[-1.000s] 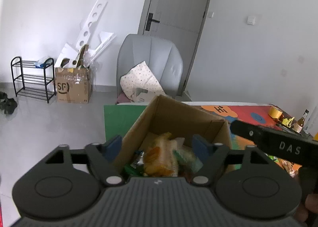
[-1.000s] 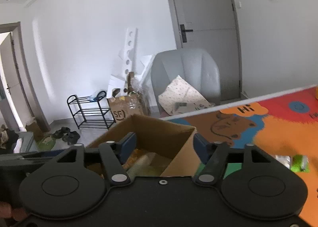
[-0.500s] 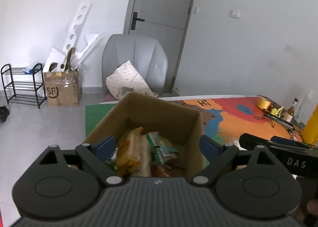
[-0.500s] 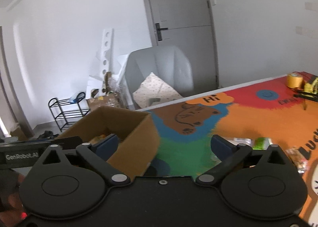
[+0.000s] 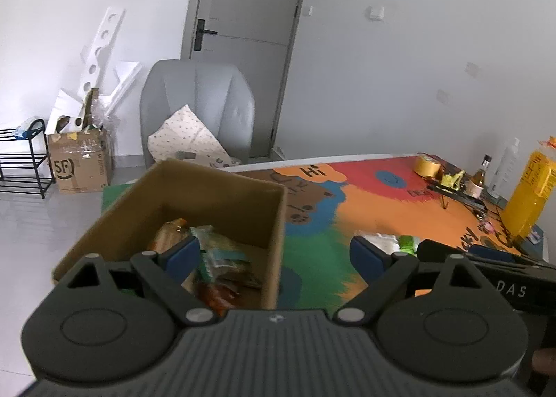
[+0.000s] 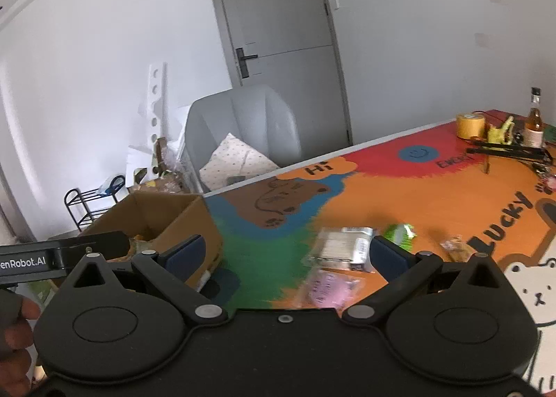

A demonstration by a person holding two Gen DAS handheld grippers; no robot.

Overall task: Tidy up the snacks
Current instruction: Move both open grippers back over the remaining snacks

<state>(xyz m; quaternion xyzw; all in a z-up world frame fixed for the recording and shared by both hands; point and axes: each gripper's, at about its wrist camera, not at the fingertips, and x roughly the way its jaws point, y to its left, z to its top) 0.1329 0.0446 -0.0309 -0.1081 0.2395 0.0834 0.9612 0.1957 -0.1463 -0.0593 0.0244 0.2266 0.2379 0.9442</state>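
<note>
The cardboard box (image 5: 194,209) stands at the left end of the table (image 6: 417,195), near its edge, with the top open. I think it is put there as the collecting place, because several snack packets (image 5: 215,258) already lie inside it, mixed in orange, green and red wrappers. They lie in a loose pile, not in rows.

The left gripper (image 5: 274,254) hangs above the right part of the box. Its jaws stand wide apart and nothing is between them; the left blue pad is over the box, the right one over the table. The jaws have just been opening a little more. An empty gripper over the box probably means a packet was let go there, but this is only my judgement.

The right gripper (image 6: 285,254) points at the snacks which are not yet collected. Its jaws are fully apart and empty, and they too have just been opening. Between them, on the colourful mat (image 6: 278,247), I see a clear packet with pale biscuits (image 6: 344,247) and, nearer, a pink packet (image 6: 326,287). Further right lie a small green packet (image 6: 399,232) and a brownish one (image 6: 455,247). The picture is blurred, so labels cannot be read. The wrappers look thin and light; they may slip or crumple in a grip.
</note>
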